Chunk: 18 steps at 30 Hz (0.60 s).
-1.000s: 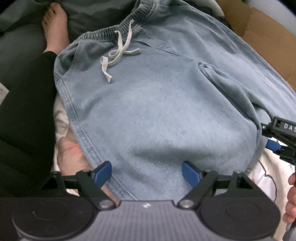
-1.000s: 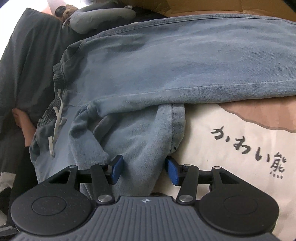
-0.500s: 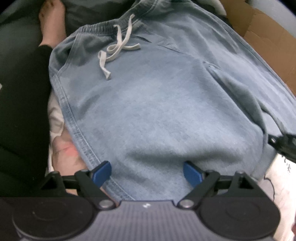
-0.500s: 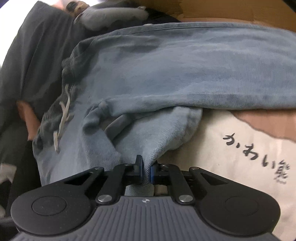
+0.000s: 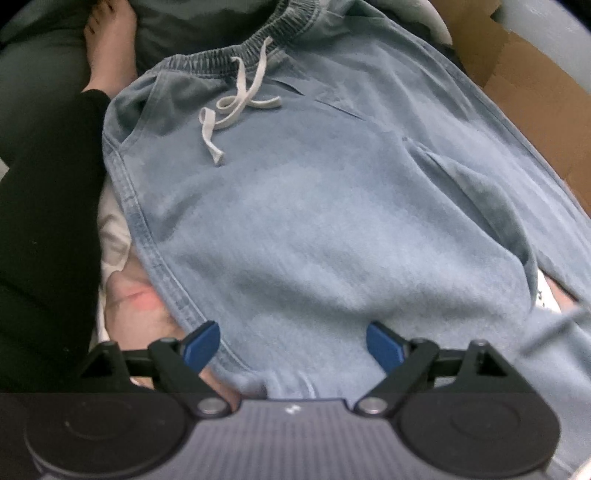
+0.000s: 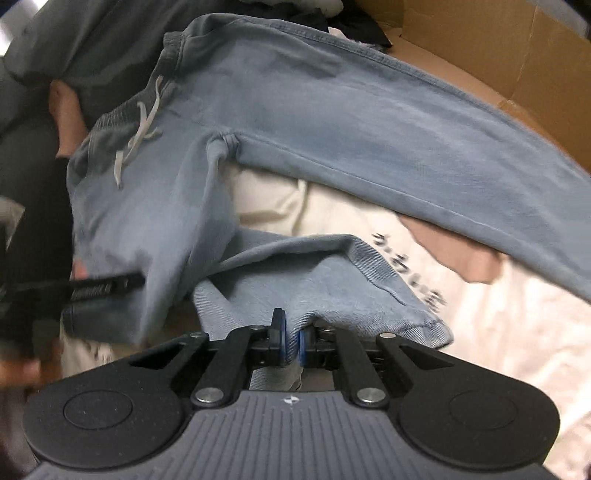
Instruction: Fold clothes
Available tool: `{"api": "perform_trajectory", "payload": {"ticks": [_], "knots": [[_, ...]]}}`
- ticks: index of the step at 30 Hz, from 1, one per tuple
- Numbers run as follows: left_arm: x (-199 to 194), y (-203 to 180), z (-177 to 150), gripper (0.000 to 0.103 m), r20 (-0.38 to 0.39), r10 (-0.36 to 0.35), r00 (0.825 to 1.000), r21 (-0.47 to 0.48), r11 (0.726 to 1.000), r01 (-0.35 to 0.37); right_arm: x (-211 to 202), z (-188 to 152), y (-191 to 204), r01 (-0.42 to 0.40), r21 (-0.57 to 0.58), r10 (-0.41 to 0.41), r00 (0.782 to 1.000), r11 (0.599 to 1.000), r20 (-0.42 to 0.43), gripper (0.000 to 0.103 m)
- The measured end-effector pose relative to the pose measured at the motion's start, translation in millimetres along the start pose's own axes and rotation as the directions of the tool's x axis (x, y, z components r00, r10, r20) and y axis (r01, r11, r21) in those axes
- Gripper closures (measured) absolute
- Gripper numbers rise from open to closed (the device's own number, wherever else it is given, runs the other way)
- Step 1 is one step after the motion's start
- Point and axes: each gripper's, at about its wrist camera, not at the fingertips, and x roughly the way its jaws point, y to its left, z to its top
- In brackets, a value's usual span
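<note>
Light blue drawstring pants (image 5: 314, 221) lie spread out, the waistband and white drawstring (image 5: 236, 103) at the far end. My left gripper (image 5: 291, 345) stands open low over the near pant leg, its blue pads apart on either side of the cloth. In the right wrist view the pants (image 6: 332, 122) stretch across the bed. My right gripper (image 6: 291, 339) is shut on a fold of the near leg's end and holds it raised off the bedding. One black finger of the left gripper (image 6: 103, 288) shows at the left of that view.
A cardboard box (image 5: 535, 92) stands along the far right, also seen as the cardboard box (image 6: 498, 48). Cream bedding (image 6: 498, 332) with printed characters lies under the pants. A person's bare foot (image 5: 107, 48) and black-clad leg (image 5: 44, 221) lie at the left, beside a dark grey garment (image 5: 192, 33).
The right gripper shut on the pant leg's end, then rose and rolled, lifting that cloth off the bedding. The left gripper stayed open in place.
</note>
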Motion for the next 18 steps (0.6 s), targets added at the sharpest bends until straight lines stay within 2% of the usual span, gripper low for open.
{"api": "perform_trajectory", "payload": {"ticks": [7,13,18], "knots": [[2,10,-2,0.015,0.016,0.023,1.000,-0.024,0.999,-0.023,-56,-31,-18,0.062,-0.013,-0.062,0.997,0.998,-0.055,0.098],[4,3,-7,0.015,0.044,0.043,0.998,0.008,0.999,-0.044,-97,-60,-44,0.100,0.016,-0.098,0.992,0.995,-0.084,0.098],[15,-3,-12,0.016,0.009,0.047,0.999,0.018,0.999,-0.047,-125,-81,-53,0.106,0.030,-0.101,0.987,0.994,-0.122,0.098]]}}
